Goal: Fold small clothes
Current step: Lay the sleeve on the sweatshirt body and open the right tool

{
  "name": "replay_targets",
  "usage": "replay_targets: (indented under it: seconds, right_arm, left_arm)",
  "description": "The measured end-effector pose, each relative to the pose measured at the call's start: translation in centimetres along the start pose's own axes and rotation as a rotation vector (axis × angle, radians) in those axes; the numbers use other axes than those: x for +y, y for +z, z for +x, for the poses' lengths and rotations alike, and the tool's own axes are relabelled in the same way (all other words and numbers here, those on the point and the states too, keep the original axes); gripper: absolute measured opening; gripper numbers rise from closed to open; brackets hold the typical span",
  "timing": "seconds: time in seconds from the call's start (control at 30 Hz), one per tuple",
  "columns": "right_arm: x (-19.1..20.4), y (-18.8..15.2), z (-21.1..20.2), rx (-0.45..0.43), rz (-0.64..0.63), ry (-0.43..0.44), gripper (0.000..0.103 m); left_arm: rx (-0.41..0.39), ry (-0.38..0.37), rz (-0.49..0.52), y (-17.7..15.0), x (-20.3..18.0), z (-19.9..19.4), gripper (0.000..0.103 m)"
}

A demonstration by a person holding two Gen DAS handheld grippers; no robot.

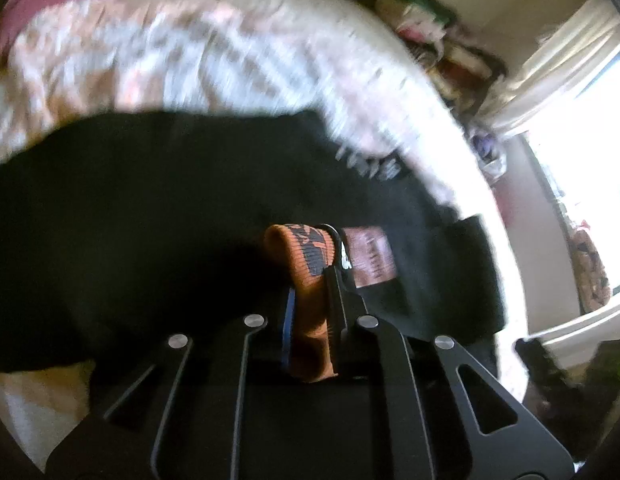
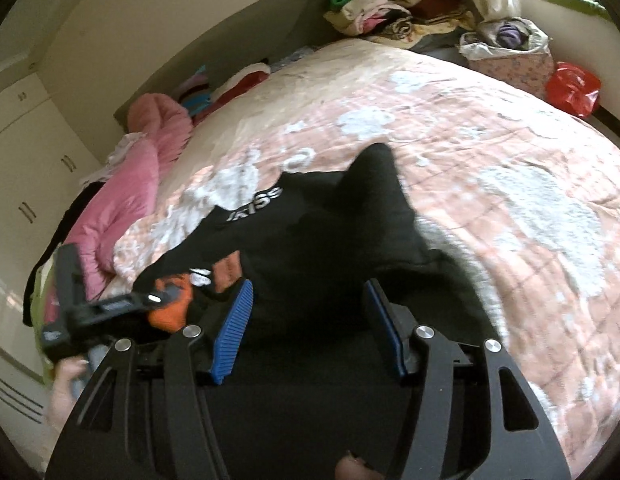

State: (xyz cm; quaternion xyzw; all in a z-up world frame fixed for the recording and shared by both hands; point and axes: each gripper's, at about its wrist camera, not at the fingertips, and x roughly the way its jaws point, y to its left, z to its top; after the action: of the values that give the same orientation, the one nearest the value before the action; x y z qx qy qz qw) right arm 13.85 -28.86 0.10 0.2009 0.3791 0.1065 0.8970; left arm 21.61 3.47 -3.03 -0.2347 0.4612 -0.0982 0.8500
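Note:
A small black garment point(image 2: 330, 224) with white lettering and an orange waistband point(image 1: 310, 280) lies on the pink and white quilt point(image 2: 490, 152). My left gripper point(image 1: 316, 268) is shut on the orange waistband and holds that edge up; a brown label point(image 1: 370, 256) hangs beside it. In the right wrist view the left gripper point(image 2: 158, 300) shows at the left with the orange band point(image 2: 170, 312) in it. My right gripper point(image 2: 306, 292) is open, its blue pads point(image 2: 234, 324) either side of the garment's near edge, just above the black cloth.
A pink padded blanket point(image 2: 130, 200) lies along the bed's left side. Heaped clothes point(image 2: 390, 4), a patterned box with a bag point(image 2: 510, 60) and a red bag point(image 2: 574, 88) sit beyond the far edge. Wardrobe doors point(image 2: 26, 152) stand at the left. A bright window point(image 1: 582, 160) is to the right.

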Motion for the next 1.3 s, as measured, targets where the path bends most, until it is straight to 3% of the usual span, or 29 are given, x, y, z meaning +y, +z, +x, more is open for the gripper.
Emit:
replay_targets:
  seconds: [0.1, 0.23, 0.6, 0.87, 1.03, 1.17, 1.3]
  right_arm:
    - [-0.8, 0.4, -0.2, -0.011, 0.018, -0.013, 0.056]
    - [-1.3, 0.8, 0.0, -0.016, 0.028, -0.028, 0.056]
    - [0.0, 1.3, 3.3, 0.054, -0.052, -0.087, 0.056]
    - [2.0, 1.3, 5.8, 0.117, -0.120, -0.070, 0.056]
    - [2.4, 1.1, 7.5, 0.152, -0.138, -0.079, 0.056]
    - [1.8, 0.8, 8.4, 0.172, -0.128, -0.108, 0.056]
    - [0.4, 0.5, 9.4, 0.204, -0.099, -0.133, 0.056]
  left_arm:
    - [-0.078, -0.027, 0.034, 0.9, -1.1, -2.9, 0.006]
    - [-0.123, -0.037, 0.068, 1.2, -1.9, -5.3, 0.005]
    - [-0.056, 0.139, 0.093, -0.7, 0.7, -3.2, 0.008]
    - [-0.116, 0.253, 0.145, -0.9, 0.8, -4.8, 0.019]
    - [-0.065, 0.229, 0.163, -1.4, 0.0, -3.3, 0.022]
    - [0.010, 0.268, 0.189, -2.8, -0.2, -0.5, 0.028]
    - [0.035, 0.286, 0.156, -3.6, 1.6, 0.9, 0.036]
